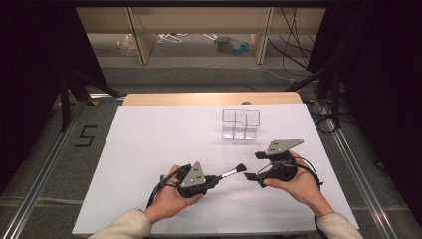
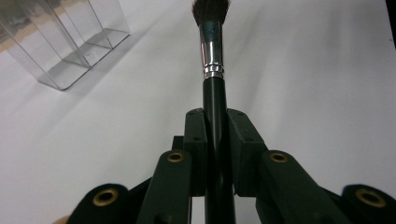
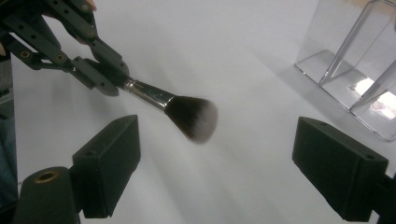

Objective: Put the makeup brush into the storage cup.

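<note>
A white sheet [image 1: 164, 149] covers the table [image 1: 209, 98], whose wooden far edge shows beyond it; the table stands on a grey floor [image 1: 45, 144] with metal rails at either side and a dark mark like a "5" on the left. Farther back are pale wooden shelf posts, loose cables and some clutter on the floor, and black curtains close the room in on both sides. A clear box [image 1: 241, 123] with inner dividers stands upright on the far right part of the sheet, well apart from both hands. The left gripper [image 1: 215, 180], held low over the near middle of the sheet, has its jaws pressed tight on the black handle of a brush [image 1: 233, 172]; in the left gripper view the handle runs straight up between the two pads, with the silver ferrule and dark bristles beyond them, pointing toward the right hand. The brush is clear of the sheet as far as can be told. The right gripper [image 1: 254, 166] sits just right of the brush tip, its jaws spread wide and holding nothing; in the right gripper view the bristles [image 3: 192, 117] hang between and beyond its two pads without touching either one.
</note>
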Available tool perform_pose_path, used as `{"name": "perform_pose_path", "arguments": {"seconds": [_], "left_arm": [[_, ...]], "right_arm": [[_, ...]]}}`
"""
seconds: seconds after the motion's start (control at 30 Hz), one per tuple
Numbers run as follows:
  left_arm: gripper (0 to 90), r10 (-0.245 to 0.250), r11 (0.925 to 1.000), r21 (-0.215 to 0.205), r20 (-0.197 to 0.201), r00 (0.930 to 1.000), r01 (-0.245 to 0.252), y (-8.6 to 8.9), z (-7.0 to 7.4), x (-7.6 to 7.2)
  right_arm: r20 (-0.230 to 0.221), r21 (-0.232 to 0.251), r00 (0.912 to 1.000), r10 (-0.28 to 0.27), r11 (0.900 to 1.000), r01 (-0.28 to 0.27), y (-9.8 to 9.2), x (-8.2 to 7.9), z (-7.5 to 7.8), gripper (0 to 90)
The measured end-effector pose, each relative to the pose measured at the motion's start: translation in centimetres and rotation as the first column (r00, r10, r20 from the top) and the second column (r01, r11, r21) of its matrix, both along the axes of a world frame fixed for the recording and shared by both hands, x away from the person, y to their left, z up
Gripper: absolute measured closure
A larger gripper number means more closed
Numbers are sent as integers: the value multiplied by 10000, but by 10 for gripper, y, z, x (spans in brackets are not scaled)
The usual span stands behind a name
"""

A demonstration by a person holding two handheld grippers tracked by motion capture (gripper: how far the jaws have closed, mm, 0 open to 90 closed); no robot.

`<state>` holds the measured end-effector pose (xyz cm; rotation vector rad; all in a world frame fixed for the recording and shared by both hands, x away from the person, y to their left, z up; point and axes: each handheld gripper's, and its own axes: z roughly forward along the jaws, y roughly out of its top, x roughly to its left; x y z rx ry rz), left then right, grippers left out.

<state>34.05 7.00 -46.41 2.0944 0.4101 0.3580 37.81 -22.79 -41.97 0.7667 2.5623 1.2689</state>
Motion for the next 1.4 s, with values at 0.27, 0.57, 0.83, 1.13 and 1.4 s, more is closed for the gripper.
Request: {"name": "perform_pose_path", "arguments": {"seconds": [0.27,0.57,0.83,1.13,1.4], "left_arm": [[787,584,9971,-496,229,9980,-572,5,5,2],[788,949,9894,-1121,180,9953,-923,7,6,3],[787,1129,9851,-1324,148,9935,-1100,5,6,2],[787,1221,9807,-1567,232,9922,-1170,-1,7,0],[787,1359,9784,-1605,241,9904,-1304,-1,6,0]], "right_arm": [[-676,1117,9961,-564,9917,637,0,-6,-7,170],[-1060,2144,9926,-594,9734,811,14,-14,-10,170],[-1113,2243,9921,-584,9710,823,22,-15,-13,173],[-1385,2958,9867,-849,9473,1230,25,-14,-15,173],[-1365,2762,9854,-1014,9514,1362,34,-18,-16,170]]}}
